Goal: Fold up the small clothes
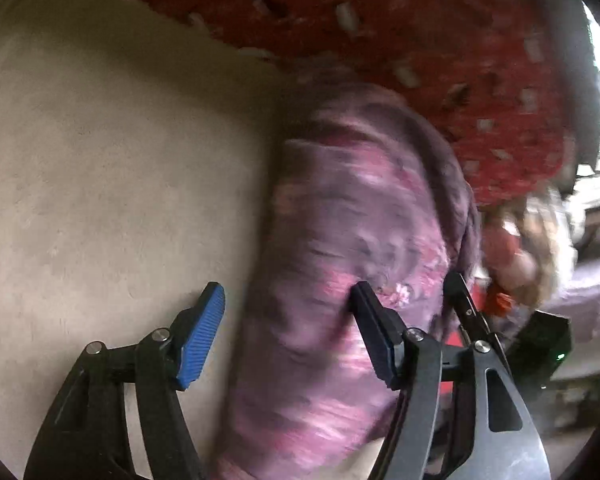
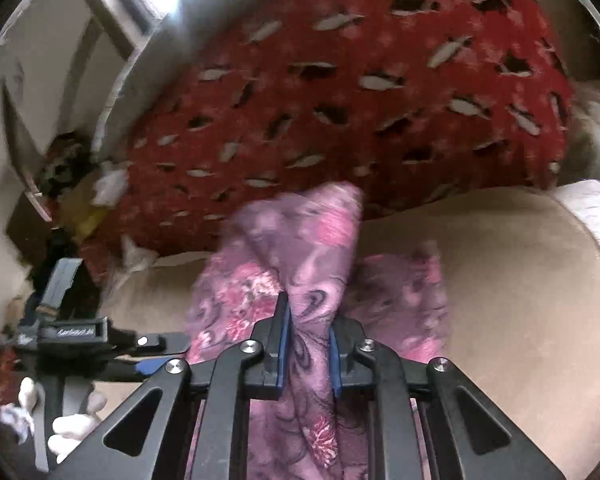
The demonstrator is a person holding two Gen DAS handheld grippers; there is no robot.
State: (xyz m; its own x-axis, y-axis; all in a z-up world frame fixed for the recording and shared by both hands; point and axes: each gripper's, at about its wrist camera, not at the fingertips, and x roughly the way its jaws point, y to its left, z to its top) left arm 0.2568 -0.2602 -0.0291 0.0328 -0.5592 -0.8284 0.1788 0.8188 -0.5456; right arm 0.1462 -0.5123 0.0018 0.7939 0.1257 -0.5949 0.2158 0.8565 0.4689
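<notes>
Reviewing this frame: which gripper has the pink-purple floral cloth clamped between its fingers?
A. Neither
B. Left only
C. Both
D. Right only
D: in the right wrist view the right gripper pinches a bunched fold of the floral cloth between its blue pads, while the left gripper stands wide open, the cloth lying between its fingers unclamped.

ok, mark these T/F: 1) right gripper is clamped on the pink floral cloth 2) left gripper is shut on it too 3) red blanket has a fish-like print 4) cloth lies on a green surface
1) True: the right gripper has its fingers closed on a bunched fold of the pink floral cloth.
2) False: the left gripper is open, holding nothing.
3) True: the red blanket shows pale and dark fish-like shapes.
4) False: the cloth lies on a beige surface.
</notes>
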